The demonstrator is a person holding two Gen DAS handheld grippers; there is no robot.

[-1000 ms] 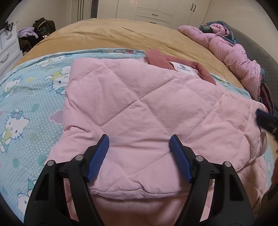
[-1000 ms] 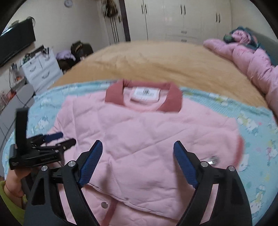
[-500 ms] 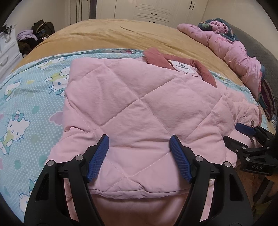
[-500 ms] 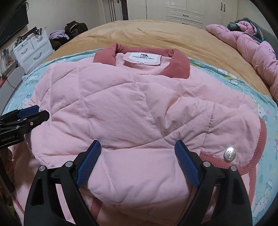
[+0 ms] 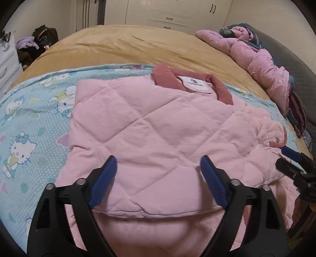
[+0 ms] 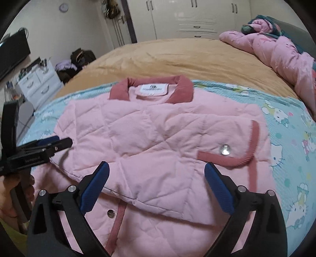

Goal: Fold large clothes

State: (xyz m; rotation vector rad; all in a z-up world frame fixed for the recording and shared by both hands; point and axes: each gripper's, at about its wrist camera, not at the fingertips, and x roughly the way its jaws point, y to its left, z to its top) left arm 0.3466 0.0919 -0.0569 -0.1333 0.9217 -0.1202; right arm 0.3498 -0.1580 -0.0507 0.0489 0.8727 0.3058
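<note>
Both claws agape above jacket

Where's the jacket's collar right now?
The collar lies at the jacket's far edge on the Hello Kitty sheet, straight ahead in both views.

A wide bed under a tan cover fills the room, with white wardrobes along the wall behind it, a white drawer chest to its left, and a black screen above that chest.
</note>
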